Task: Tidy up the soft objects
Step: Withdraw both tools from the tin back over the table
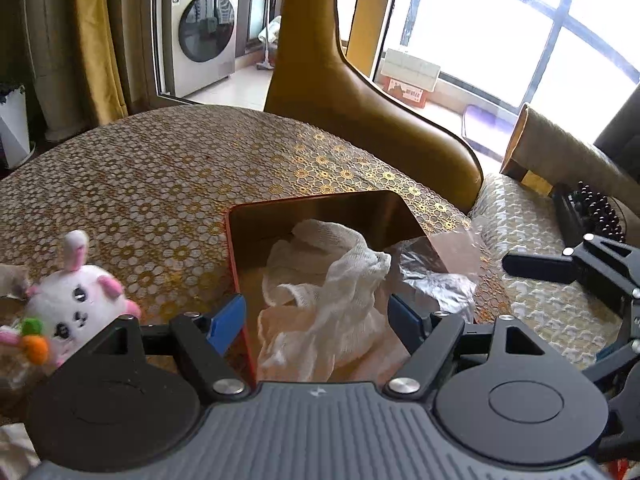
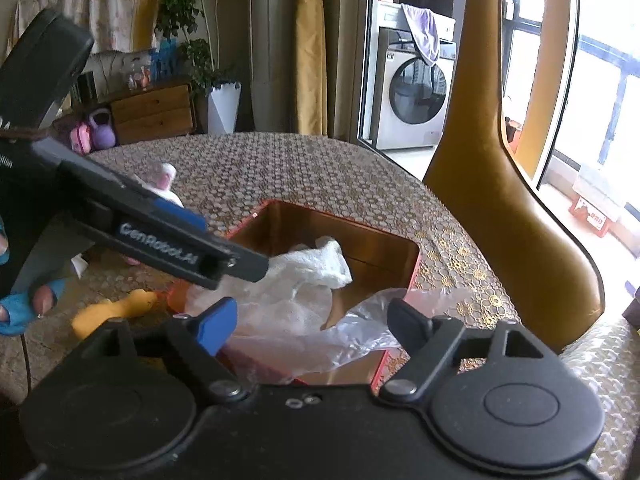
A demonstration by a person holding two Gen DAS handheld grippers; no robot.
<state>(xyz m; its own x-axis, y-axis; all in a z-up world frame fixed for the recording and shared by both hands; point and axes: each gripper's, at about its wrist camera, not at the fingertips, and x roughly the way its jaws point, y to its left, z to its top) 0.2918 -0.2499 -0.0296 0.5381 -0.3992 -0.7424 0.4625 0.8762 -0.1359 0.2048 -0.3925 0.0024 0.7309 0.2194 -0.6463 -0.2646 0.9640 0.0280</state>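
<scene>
White mesh cloth [image 1: 328, 280] lies crumpled inside the red-edged box [image 1: 232, 256] with gold inner walls, directly ahead of and below the left gripper [image 1: 320, 320], whose blue-padded jaws stand wide apart with nothing between the pads; the cloth sits under the gap, not pinched. Clear plastic film [image 1: 436, 276] drapes over the box's rim just ahead of that gripper's right-hand finger. Only the left wrist view shows the white plush rabbit [image 1: 76, 300] with pink ears and a small orange carrot, resting on the patterned tablecloth [image 1: 160, 184] off to the tool's left, and it catches the right gripper's black linkage at the frame's far right edge. From the right wrist view the right gripper [image 2: 316, 320] is likewise spread wide and holds nothing, with the same film [image 2: 352, 336] lying between and just beyond its fingers and the cloth [image 2: 316, 264] farther ahead in the box [image 2: 416, 268]. This view alone shows a yellow soft toy [image 2: 116, 312] on the table to the tool's left, and the left gripper crossing in from the upper left, its finger [image 2: 192, 252] above the box's near corner.
</scene>
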